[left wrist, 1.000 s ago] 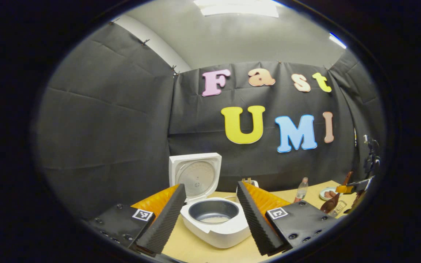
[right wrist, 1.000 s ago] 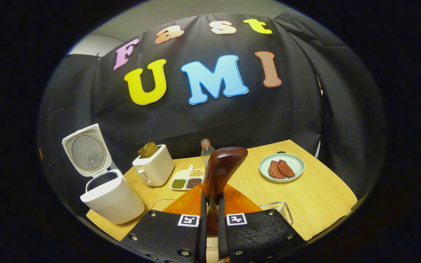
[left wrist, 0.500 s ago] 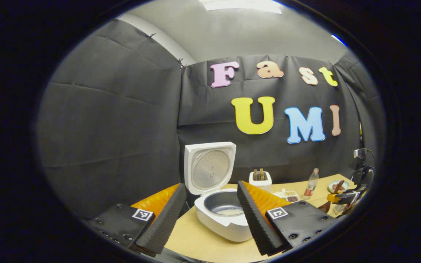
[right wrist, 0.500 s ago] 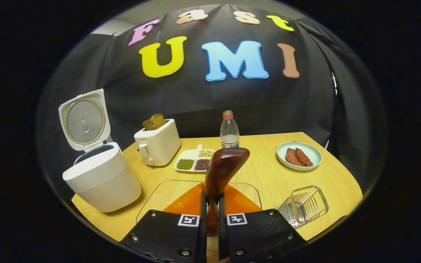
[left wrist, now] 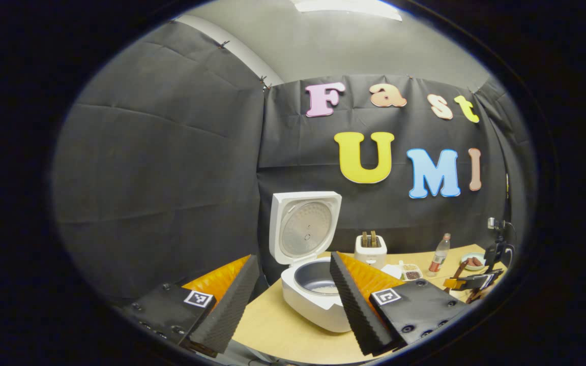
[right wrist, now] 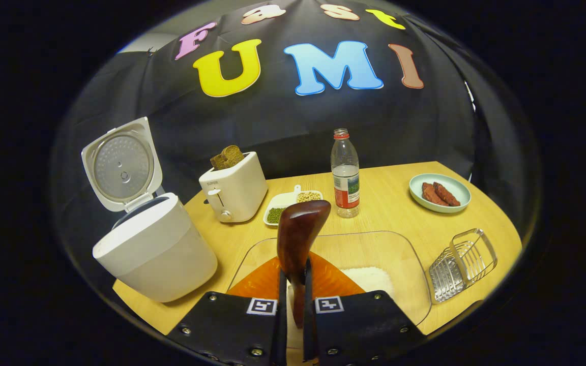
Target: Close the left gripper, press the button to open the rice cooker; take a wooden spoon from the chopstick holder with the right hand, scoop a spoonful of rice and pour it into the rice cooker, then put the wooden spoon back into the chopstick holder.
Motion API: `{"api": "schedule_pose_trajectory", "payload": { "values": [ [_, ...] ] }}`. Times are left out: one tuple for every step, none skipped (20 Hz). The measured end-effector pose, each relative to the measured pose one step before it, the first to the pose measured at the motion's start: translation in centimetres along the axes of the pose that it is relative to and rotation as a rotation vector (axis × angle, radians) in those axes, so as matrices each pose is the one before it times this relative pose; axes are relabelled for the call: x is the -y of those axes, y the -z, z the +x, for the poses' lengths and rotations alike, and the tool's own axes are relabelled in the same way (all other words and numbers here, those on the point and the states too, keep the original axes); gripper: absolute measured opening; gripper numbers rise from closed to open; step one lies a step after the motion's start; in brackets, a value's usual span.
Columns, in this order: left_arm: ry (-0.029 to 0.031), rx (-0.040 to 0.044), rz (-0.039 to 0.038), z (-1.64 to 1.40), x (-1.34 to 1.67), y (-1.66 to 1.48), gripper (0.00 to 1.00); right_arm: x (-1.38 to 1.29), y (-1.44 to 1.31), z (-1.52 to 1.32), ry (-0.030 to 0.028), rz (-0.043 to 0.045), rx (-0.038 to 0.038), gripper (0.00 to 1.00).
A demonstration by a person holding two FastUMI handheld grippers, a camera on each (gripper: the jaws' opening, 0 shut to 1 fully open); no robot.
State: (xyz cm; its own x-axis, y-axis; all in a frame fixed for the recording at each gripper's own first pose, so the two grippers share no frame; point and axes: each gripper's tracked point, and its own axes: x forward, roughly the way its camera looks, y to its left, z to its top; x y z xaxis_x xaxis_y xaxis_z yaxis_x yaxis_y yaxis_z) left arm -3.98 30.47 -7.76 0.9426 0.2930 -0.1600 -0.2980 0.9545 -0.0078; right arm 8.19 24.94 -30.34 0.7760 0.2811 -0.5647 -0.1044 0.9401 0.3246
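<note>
Right hand-held gripper (right wrist: 293, 300) clamps the wooden spoon (right wrist: 298, 239) upright above the glass dish (right wrist: 405, 254); left hand-held gripper (left wrist: 293, 300) open, facing the rice cooker (left wrist: 313, 284).

rice cooker (right wrist: 155, 254): one
toaster (right wrist: 235, 188): one
bottle (right wrist: 345, 174): one
plate (right wrist: 439, 193): one, two pieces of meat
wooden spoon (right wrist: 298, 239): one
glass tray (right wrist: 405, 264): one
wire holder (right wrist: 463, 264): one
divided dish (right wrist: 285, 208): one

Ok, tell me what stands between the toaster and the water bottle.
In the right gripper view, a divided dish of beans sits between the toaster and the water bottle.
</note>
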Motion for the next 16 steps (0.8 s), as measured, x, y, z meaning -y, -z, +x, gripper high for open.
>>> {"api": "schedule_pose_trajectory", "payload": {
  "values": [
    [-0.00069,0.00178,0.00147,-0.085,0.003,-0.087,0.99,-0.214,0.202,-0.007,-0.01593,0.04207,-0.00649,0.13],
    [-0.00159,-0.00085,0.00515,-0.060,0.055,-0.017,0.99,-0.118,0.138,0.068,-0.01622,0.04344,-0.00968,0.13],
    [-0.00110,-0.00135,0.00392,-0.169,0.068,0.203,0.97,-0.100,0.212,0.006,-0.01607,0.04628,-0.00632,0.13],
    [0.00270,-0.00330,0.00251,-0.238,0.153,0.028,0.99,0.035,-0.033,-0.028,-0.01513,0.05029,-0.00472,0.13],
    [0.00214,-0.00093,0.00236,-0.167,0.066,-0.013,0.99,0.129,0.017,0.012,-0.01471,0.05217,-0.00371,0.13],
    [0.00131,0.00226,0.00478,-0.178,0.130,-0.144,0.99,0.270,-0.082,-0.014,-0.01581,0.05611,-0.00568,0.13],
    [0.00078,0.00398,0.00813,-0.026,0.033,-0.162,0.99,0.402,-0.069,0.062,-0.01370,0.05746,-0.00714,0.13],
    [0.00009,0.00116,0.00940,-0.039,0.040,-0.101,0.99,0.429,0.026,-0.091,-0.01114,0.05731,-0.00908,0.13],
    [0.00069,0.00418,0.00782,-0.084,0.102,-0.155,0.97,0.585,-0.192,-0.072,-0.00965,0.06018,-0.00765,0.13],
    [0.00276,0.00323,0.00205,-0.045,0.219,-0.251,0.99,0.586,-0.186,-0.091,-0.00337,0.05367,-0.00275,0.13],
    [0.00213,0.00207,-0.00193,-0.117,0.157,-0.092,0.99,0.385,-0.443,-0.173,-0.00717,0.03907,0.00339,0.13],
    [0.00274,0.00238,-0.00337,-0.101,0.135,-0.092,0.99,0.248,-0.409,-0.282,-0.00219,0.02729,0.00734,0.13],
    [0.00108,0.00100,-0.00208,-0.051,0.115,-0.015,0.99,0.242,-0.613,-0.235,-0.00533,0.02269,0.01245,0.13],
    [0.00150,0.00079,-0.00038,0.047,0.066,-0.148,0.97,0.066,-0.556,-0.208,-0.00165,0.01907,0.01074,0.13],
    [-0.00006,-0.00020,0.00089,-0.008,0.007,0.085,0.97,-0.032,-0.674,-0.081,-0.00954,0.02055,0.01235,0.13],
    [-0.00045,0.00045,0.00031,-0.033,-0.008,-0.100,0.97,-0.078,-0.545,-0.096,-0.00606,0.02158,0.01164,0.13]
  ]
}}
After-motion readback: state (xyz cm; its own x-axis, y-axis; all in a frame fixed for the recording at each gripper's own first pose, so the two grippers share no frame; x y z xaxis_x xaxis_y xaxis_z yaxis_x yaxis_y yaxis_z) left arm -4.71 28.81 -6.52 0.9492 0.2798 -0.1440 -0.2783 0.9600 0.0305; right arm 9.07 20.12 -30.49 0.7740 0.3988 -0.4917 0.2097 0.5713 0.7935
